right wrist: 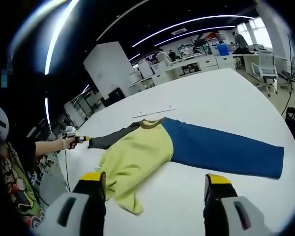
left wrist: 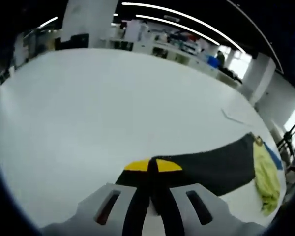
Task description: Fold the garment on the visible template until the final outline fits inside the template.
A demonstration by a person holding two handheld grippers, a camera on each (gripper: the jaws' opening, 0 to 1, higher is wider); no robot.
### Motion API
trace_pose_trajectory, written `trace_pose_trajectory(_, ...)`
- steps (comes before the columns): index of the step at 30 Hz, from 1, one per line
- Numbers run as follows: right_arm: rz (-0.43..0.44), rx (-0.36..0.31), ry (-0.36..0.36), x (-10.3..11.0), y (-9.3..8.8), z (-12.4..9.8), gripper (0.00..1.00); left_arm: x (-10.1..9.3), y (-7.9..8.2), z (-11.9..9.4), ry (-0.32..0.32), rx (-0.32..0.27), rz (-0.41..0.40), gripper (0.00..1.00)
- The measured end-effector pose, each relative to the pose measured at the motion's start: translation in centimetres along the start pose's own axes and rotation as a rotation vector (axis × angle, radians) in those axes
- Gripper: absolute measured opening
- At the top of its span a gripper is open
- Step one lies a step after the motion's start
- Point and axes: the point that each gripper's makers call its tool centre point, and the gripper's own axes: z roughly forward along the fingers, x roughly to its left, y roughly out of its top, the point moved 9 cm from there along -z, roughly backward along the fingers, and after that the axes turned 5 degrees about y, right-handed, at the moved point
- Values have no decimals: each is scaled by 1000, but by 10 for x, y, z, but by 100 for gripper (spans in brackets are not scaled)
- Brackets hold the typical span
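Two grippers at work: left gripper clenched on garment's dark sleeve cuff, right gripper jaws wide apart, holding nothing, above tabletop

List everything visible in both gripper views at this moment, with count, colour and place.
garment: one; yellow-green body, blue sleeve, dark grey sleeve; spread flat on the table.
dark grey sleeve: one, stretched out, its end between the left gripper's jaws.
table: one, white, large.
white strip: one, on the table beyond the collar.
office chair: one, pale, beside the table's far edge.
left gripper: one, yellow-tipped, shut on the sleeve.
right gripper: one, yellow-tipped, open, near the garment's hem.
person's hand: one, holding the left gripper.
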Motion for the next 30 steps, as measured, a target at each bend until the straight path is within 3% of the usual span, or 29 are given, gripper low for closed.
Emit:
trace_pose_trajectory(3, 9, -5, 3, 0, 0, 2, 81, 4, -6, 2, 18, 35, -5, 0)
trace_pose_trajectory(12, 7, -17, 23, 4, 3, 9, 81, 4, -12, 1, 27, 54, -1, 0)
trace_pose_trajectory(14, 10, -16, 23, 4, 3, 10, 81, 4, -13, 0, 17, 40, 9, 0)
trace_pose_trajectory(15, 9, -15, 23, 4, 3, 10, 81, 3, -12, 1, -12, 9, 24, 0)
trace_pose_trajectory(16, 8, -14, 23, 4, 3, 10, 81, 1, -8, -1, -44, -66, -6, 1)
trace_pose_trajectory(18, 7, -12, 26, 5, 3, 10, 81, 1, -7, -7, -51, -107, -58, 4)
trace_pose_trajectory(20, 4, -5, 24, 4, 3, 9, 80, 2, -8, -12, -59, -127, -110, 13)
trace_pose_trajectory(24, -2, -10, 36, 5, 4, 10, 80, 0, -8, -20, -66, -154, -67, 30)
trace_pose_trajectory(25, -3, -13, 39, 5, 4, 11, 79, -2, -6, -23, -97, -175, -61, 35)
trace_pose_trajectory(29, -12, -14, 55, 7, 5, 13, 80, -14, -7, -32, -158, -212, -4, 73)
trace_pose_trajectory(30, -12, -15, 60, 8, 5, 14, 80, -17, -8, -34, -168, -209, 12, 76)
